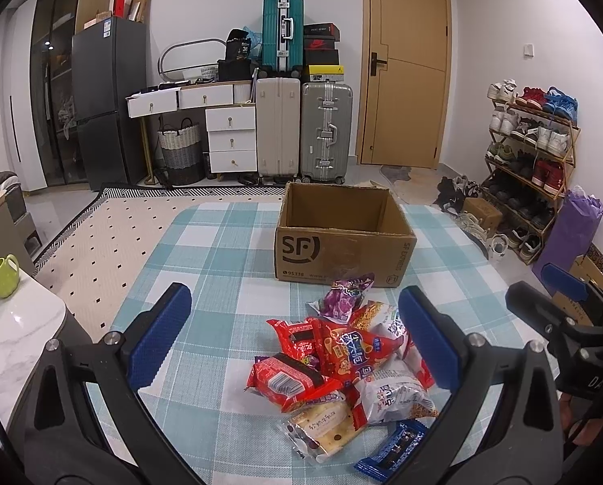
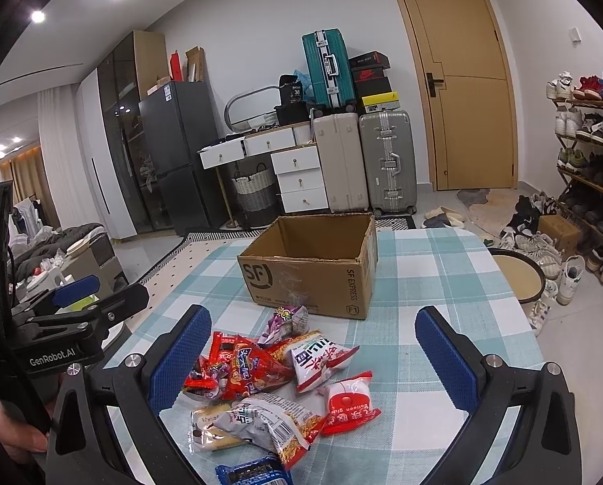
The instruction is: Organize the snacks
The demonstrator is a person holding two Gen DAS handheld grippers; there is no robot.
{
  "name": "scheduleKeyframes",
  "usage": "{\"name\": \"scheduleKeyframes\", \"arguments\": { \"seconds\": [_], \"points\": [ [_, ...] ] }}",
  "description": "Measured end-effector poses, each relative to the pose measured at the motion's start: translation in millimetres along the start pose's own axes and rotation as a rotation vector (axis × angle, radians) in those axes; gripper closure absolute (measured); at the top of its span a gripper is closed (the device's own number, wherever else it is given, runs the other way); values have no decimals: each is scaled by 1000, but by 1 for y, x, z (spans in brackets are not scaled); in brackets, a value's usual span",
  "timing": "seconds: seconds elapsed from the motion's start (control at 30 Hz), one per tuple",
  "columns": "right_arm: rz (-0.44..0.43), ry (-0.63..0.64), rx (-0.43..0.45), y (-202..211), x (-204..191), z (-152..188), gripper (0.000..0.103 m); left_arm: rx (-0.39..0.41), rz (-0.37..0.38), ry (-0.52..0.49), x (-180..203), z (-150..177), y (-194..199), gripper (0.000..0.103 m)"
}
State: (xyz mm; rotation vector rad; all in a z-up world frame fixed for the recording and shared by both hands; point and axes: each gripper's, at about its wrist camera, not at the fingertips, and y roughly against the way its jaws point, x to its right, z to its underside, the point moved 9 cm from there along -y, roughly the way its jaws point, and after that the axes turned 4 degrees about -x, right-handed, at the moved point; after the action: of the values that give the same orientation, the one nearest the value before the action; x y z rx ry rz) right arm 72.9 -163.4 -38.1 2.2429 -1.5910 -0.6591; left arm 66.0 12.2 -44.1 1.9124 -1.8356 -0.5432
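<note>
A pile of snack packets (image 1: pixel 342 359) (image 2: pixel 269 384) lies on the blue checked tablecloth (image 1: pixel 212 234), mostly red and white bags, with a purple packet (image 1: pixel 344 295) at the back and a blue bar (image 1: pixel 390 450) at the front. Behind the pile stands an open brown SF cardboard box (image 1: pixel 342 234) (image 2: pixel 313 266), its inside bare as far as I can see. My left gripper (image 1: pixel 297 335) hovers open over the pile's left part. My right gripper (image 2: pixel 313 359) hovers open above the pile, holding nothing. Each gripper shows at the edge of the other's view.
Suitcases (image 1: pixel 305 129) and a white drawer unit (image 1: pixel 230 137) stand against the far wall beside a wooden door (image 1: pixel 406 64). A shoe rack (image 1: pixel 532 149) fills the right side. A green mug (image 1: pixel 3 275) sits on a marble counter (image 1: pixel 14 335) at left. A round stool (image 2: pixel 517 279) stands by the table's right edge.
</note>
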Motion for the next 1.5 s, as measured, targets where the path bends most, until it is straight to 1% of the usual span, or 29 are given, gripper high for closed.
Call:
{"name": "scheduleKeyframes", "arguments": {
  "seconds": [0.37,0.67,0.8,1.0,1.13,1.23,1.33,1.43,1.5],
  "points": [
    [-1,-1,6,-1,1,1,0,-18,2,10,-3,4,-1,1],
    [0,-14,6,-8,8,5,0,-58,15,16,-12,6,-20,1],
    [-7,-21,-6,-15,12,8,0,-101,51,10,-12,14,-33,1],
    [-14,-30,-35,-28,19,18,0,-188,106,25,-26,38,-64,1],
    [-16,-42,-57,-41,24,25,0,-246,130,43,-39,57,-86,1],
    [-15,-57,-72,-51,29,29,0,-284,147,34,-42,71,-100,1],
    [-15,-64,-83,-59,34,33,0,-311,180,32,-41,83,-107,1],
    [-14,-74,-96,-69,38,36,0,-336,215,50,-39,87,-116,1],
    [-17,-80,-105,-74,39,38,0,-345,220,53,-37,88,-121,1]
  ]
}}
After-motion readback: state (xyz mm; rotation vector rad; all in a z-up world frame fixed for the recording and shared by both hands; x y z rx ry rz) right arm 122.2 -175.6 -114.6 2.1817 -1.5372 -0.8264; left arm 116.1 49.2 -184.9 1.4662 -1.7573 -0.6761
